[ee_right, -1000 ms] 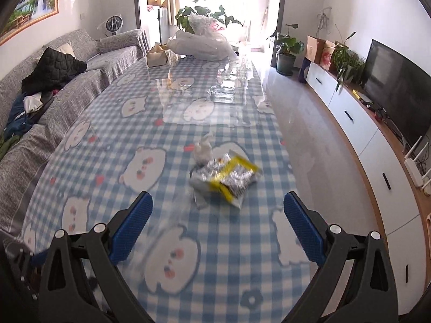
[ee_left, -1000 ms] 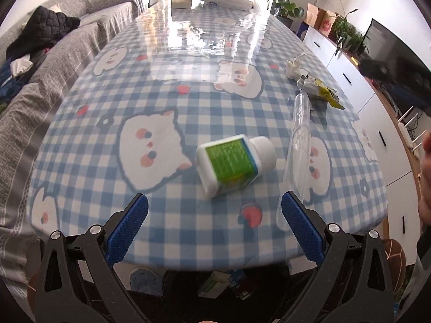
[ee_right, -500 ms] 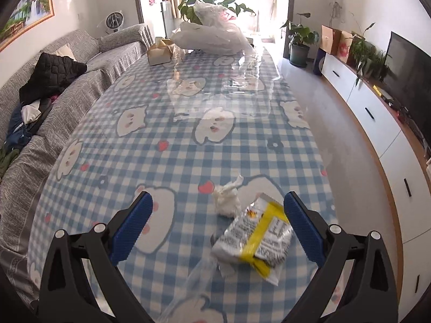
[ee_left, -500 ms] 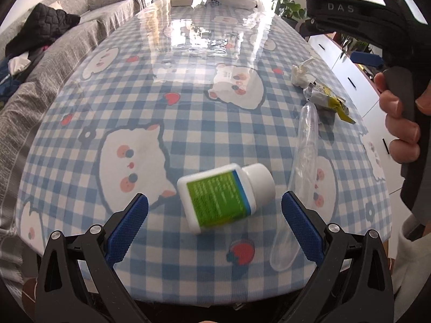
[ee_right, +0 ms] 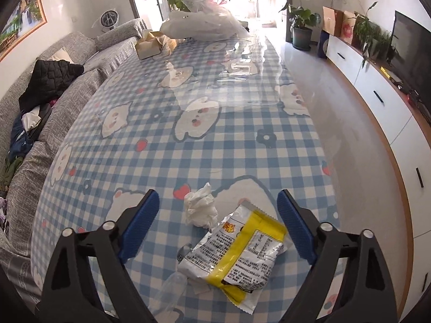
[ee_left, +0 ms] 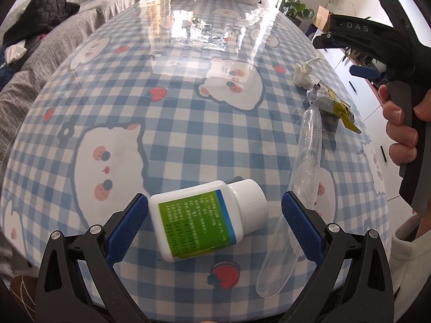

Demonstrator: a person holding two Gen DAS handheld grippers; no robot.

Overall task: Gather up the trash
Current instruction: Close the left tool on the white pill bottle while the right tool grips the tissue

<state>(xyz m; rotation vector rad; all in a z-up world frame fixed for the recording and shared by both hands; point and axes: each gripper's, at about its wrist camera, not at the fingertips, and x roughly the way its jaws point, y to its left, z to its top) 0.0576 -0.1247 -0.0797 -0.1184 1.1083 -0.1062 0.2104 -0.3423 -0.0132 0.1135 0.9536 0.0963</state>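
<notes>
A white pill bottle (ee_left: 207, 220) with a green label lies on its side on the blue checked table, between the open fingers of my left gripper (ee_left: 215, 224). A clear plastic sleeve (ee_left: 301, 185) lies just right of it. My right gripper (ee_right: 216, 223) is open over a silver and yellow snack wrapper (ee_right: 237, 255) and a crumpled white tissue (ee_right: 200, 207). The wrapper (ee_left: 331, 105), the tissue (ee_left: 303, 76) and the right gripper's body (ee_left: 377, 45) also show in the left wrist view.
A white plastic bag (ee_right: 204, 24) and a tan tissue box (ee_right: 150, 44) stand at the table's far end. A grey sofa (ee_right: 67, 80) with clothes runs along the left. White cabinets (ee_right: 377, 97) and a TV line the right wall.
Both grippers have moved forward and lower. The bottle now lies between the left fingers; the wrapper and tissue now lie between the right fingers. Both stay open.
</notes>
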